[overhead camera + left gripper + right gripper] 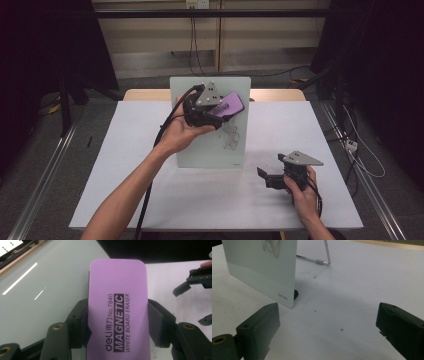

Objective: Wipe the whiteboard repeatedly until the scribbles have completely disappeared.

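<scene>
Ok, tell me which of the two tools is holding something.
The left tool, raised at the whiteboard: it is shut on the purple whiteboard eraser. The right tool is low over the table, jaws open, nothing between them.

Upright whiteboard point(210, 145) blocks table point(310, 135) centre; open tabletop right of it, wire stand point(325, 257) behind.

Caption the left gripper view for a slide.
Left claw shut on a purple eraser in front of the whiteboard.
</scene>
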`<state>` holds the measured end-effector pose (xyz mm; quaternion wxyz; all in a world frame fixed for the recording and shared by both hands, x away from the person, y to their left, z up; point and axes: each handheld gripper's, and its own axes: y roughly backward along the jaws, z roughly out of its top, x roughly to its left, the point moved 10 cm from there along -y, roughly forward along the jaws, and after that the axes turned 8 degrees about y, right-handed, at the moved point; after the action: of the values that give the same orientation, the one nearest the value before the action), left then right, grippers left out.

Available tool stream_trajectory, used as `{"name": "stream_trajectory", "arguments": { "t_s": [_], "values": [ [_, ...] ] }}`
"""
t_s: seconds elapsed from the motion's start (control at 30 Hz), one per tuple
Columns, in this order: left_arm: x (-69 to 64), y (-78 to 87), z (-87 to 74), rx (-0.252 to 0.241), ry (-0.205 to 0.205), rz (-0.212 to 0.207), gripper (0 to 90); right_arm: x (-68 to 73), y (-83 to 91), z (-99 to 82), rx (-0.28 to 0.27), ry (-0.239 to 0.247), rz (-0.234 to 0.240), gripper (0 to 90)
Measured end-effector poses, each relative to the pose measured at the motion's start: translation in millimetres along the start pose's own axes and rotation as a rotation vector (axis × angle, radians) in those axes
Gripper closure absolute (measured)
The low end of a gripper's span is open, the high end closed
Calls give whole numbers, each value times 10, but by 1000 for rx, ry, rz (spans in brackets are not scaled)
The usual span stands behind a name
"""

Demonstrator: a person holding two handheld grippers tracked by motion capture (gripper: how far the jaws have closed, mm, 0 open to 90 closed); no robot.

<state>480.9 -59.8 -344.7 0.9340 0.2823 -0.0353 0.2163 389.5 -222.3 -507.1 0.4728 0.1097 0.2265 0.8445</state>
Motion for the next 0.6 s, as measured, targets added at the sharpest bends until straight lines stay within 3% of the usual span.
{"name": "stream_trajectory", "arguments": {
  "t_s": [0.37,0.6],
  "values": [
    [-172,-164,-82,32,-35,-14,411,1,0,0,0,0,1,51],
    [-329,-279,-222,71,-56,-56,412,1,2,1,-1,-3,0,51]
  ]
}}
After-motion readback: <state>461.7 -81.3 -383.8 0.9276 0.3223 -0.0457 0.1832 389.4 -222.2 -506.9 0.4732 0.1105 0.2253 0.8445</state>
